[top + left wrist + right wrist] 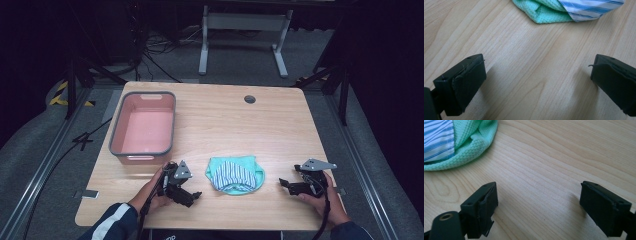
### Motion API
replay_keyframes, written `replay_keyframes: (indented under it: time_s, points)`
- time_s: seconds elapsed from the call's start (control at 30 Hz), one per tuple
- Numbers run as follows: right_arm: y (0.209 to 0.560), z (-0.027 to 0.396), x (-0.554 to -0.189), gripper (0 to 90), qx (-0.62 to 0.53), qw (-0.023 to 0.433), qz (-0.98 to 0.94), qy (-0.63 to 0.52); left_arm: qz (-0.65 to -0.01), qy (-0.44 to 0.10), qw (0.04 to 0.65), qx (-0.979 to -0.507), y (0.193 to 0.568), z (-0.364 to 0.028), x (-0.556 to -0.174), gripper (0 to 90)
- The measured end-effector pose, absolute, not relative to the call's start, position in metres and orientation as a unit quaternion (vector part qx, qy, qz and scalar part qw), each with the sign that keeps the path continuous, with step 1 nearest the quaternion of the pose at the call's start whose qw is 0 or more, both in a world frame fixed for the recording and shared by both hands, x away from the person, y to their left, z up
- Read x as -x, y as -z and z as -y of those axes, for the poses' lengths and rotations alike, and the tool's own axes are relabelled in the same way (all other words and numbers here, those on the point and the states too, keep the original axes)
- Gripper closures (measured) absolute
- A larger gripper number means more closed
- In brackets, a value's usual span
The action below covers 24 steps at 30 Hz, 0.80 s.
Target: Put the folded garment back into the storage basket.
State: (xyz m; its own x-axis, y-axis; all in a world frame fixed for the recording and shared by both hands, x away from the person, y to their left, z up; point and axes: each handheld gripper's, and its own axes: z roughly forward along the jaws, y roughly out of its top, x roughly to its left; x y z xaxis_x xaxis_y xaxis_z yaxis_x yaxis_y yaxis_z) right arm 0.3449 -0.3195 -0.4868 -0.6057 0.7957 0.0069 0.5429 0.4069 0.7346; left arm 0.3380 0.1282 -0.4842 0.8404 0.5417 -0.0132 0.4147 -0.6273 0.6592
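A mint-green cloth (235,175) with a blue-and-white striped cloth (234,173) folded on it lies near the table's front edge, between the two grippers. My left gripper (195,196) rests low to the left of the pile, open, with bare wood between its jaws. In the left gripper view (537,75) the green cloth (541,12) and the striped cloth (589,8) lie ahead. My right gripper (283,184) sits to the right of the pile, open and holding nothing. In the right gripper view (537,197) the green cloth (474,142) lies at the upper left.
A pink bin with a grey rim (142,150) stands empty at the table's left. A round cable hole (250,99) is at the back of the wooden table (250,130). A metal stand (240,30) and cables are on the floor behind.
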Motion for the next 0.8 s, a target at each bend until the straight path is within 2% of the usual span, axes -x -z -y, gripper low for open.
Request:
replay_keyframes:
  time_s: [0.4,0.53,0.57,0.67,0.73,0.8]
  points:
    - [0.487,0.319,-0.344,15.4,-0.411,0.179,-0.819,-0.359,-0.242,-0.081,0.338,-0.906,0.483,-0.132,-0.339,0.2]
    - [0.484,0.318,-0.346,15.5,-0.418,0.173,-0.821,-0.348,-0.247,-0.076,0.316,-0.913,0.479,-0.129,-0.342,0.7]
    - [0.483,0.317,-0.346,15.9,-0.420,0.172,-0.822,-0.344,-0.248,-0.078,0.314,-0.913,0.477,-0.128,-0.343,3.1]
    - [0.481,0.316,-0.345,18.9,-0.417,0.173,-0.826,-0.337,-0.247,-0.083,0.317,-0.912,0.472,-0.125,-0.344,22.1]
    - [0.478,0.316,-0.345,21.5,-0.416,0.172,-0.823,-0.346,-0.245,-0.087,0.318,-0.912,0.469,-0.124,-0.347,14.0]
    - [0.473,0.315,-0.346,24.7,-0.416,0.163,-0.819,-0.361,-0.250,-0.081,0.330,-0.907,0.464,-0.122,-0.350,20.9]
